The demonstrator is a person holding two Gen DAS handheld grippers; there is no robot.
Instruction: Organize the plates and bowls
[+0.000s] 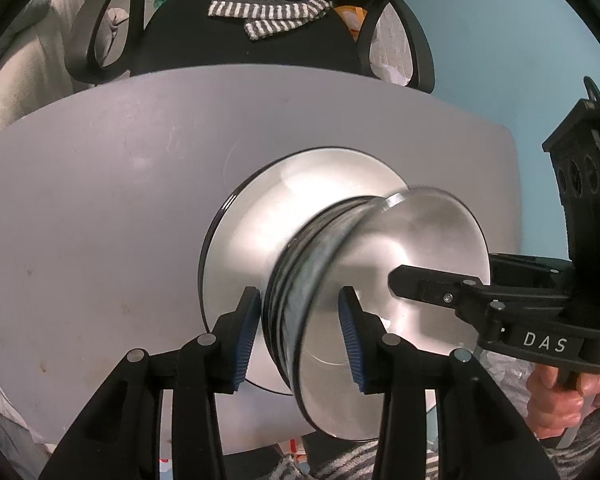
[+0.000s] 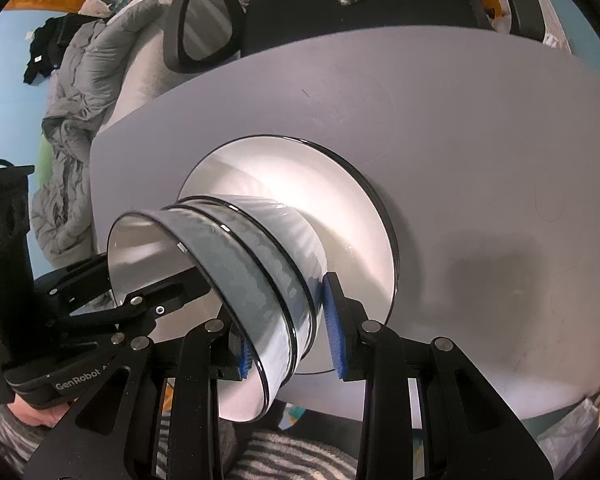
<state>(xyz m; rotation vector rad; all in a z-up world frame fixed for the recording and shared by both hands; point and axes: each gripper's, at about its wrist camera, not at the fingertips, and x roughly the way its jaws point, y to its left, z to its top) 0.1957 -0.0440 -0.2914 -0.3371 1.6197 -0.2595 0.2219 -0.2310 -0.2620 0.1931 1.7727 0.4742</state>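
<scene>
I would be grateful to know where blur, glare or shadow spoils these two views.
Left wrist view: the bowls smear with motion blur; glare whitens the plate. Right wrist view: bowls sharper, a soft shadow on the table, fisheye bending its edge.

Left gripper [image 1: 300, 336] and right gripper [image 2: 288, 332] fingers spread apart.
</scene>
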